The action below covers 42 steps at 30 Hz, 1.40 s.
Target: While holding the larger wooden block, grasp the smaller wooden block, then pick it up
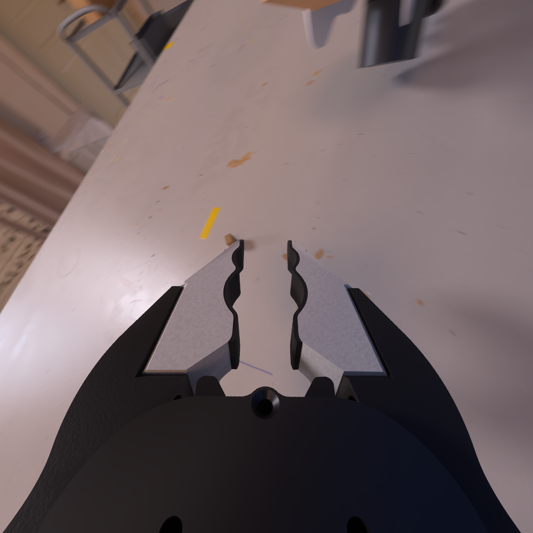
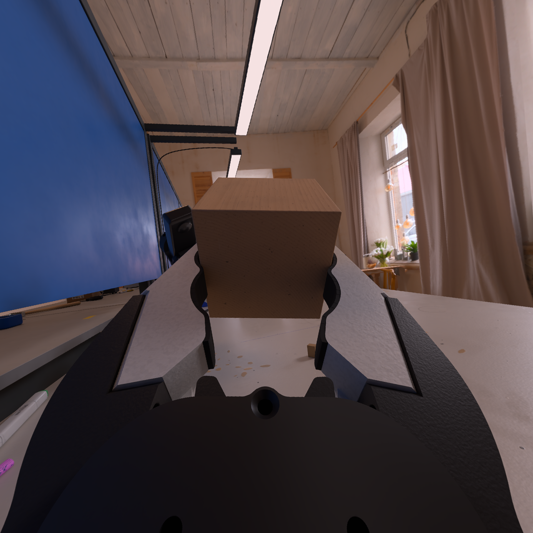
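Right gripper (image 2: 265, 285): clamped on larger wooden block (image 2: 266, 248), held off the table (image 2: 461, 331).
Left gripper (image 1: 265, 245): fingers apart, empty (block unreached).
Next: find the smaller wooden block (image 2: 311, 350), straddle it.

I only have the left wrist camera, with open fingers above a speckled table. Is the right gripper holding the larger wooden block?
Observer: Yes. In the right wrist view, the right gripper is shut on the larger wooden block and holds it clear of the table.
Operator: And where's the smaller one?
Observer: The smaller wooden block rests on the table, low in that view beneath the held block. It is partly hidden behind one finger, and nothing grips it.
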Tool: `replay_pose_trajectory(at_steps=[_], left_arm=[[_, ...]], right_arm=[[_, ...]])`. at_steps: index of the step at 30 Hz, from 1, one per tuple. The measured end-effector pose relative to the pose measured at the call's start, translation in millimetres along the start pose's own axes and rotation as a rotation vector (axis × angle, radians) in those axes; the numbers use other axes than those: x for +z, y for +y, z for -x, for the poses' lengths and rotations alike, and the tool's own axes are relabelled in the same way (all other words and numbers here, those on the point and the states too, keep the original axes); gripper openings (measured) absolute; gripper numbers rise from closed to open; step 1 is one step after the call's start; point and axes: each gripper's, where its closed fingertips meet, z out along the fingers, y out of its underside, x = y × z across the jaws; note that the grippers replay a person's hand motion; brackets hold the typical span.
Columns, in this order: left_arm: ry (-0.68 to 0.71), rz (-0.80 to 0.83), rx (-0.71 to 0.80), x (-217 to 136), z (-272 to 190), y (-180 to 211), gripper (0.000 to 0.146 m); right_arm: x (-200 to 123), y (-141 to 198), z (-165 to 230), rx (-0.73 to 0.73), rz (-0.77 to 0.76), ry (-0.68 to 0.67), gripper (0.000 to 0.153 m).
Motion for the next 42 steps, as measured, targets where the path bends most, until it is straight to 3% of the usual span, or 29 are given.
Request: replay_pose_trajectory(at_steps=[5,15,19,21,27,35,42], left_arm=[[-0.184,0.22,0.04,42.9,25.0,23.3,0.043],[-0.161,0.403,-0.203,89.5,40.9,51.4,0.041],[-0.142,0.407,-0.263,96.2,39.5,53.1,0.015],[-0.176,0.398,-0.257,99.6,42.5,53.2,0.009],[-0.183,0.394,-0.285,105.8,47.8,51.6,0.008],[-0.029,0.282,-0.525,109.5,52.2,52.0,0.008],[-0.017,0.279,-0.413,112.5,52.8,49.6,0.008]], right_arm=[[-1.1,0.4,-1.8,0.004,0.004,0.015,0.083],[-0.1,3.1,-3.3,0.014,0.022,0.011,0.083],[0.4,3.8,-2.8,0.016,0.026,0.007,0.083],[0.5,3.5,-2.6,0.022,0.023,0.003,0.083],[1.9,7.7,-0.7,0.016,0.048,-0.003,0.083],[2.8,10.2,1.9,0.001,0.064,-0.012,0.082],[2.3,10.2,0.8,-0.007,0.065,-0.002,0.081]])
